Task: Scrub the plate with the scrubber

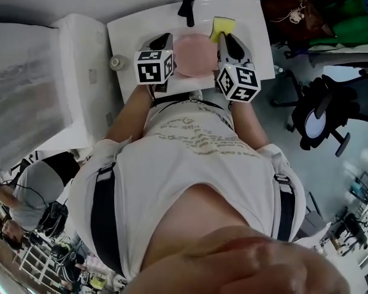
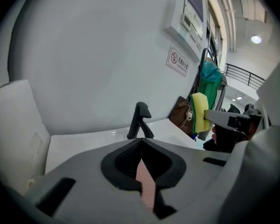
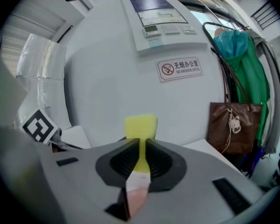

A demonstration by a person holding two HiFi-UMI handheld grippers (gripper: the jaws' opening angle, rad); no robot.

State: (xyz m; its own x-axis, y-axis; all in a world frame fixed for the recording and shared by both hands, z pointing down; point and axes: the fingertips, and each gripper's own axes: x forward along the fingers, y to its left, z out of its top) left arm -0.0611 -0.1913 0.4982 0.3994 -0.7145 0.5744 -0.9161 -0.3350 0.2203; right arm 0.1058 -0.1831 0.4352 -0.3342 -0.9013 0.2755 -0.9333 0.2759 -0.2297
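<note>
A pink plate point(image 1: 193, 54) hangs over the white sink point(image 1: 129, 29), held by its left rim in my left gripper point(image 1: 165, 46), which is shut on it. The plate's thin pink edge point(image 2: 144, 181) shows between the left jaws. My right gripper point(image 1: 224, 38) is shut on a yellow scrubber sponge point(image 1: 221, 26) at the plate's far right rim. In the right gripper view the sponge point(image 3: 140, 127) sticks up from the closed jaws, with pink plate point(image 3: 136, 197) below. The left gripper view catches the yellow-and-green sponge point(image 2: 199, 112) in the right gripper at the right.
A black faucet point(image 1: 187, 6) stands at the sink's back edge, also visible as faucet point(image 2: 139, 120). A small round container point(image 1: 117, 62) sits on the sink's left rim. A brown bag point(image 3: 233, 127) and green garment point(image 3: 245, 64) hang at the right. An office chair point(image 1: 319, 115) stands right.
</note>
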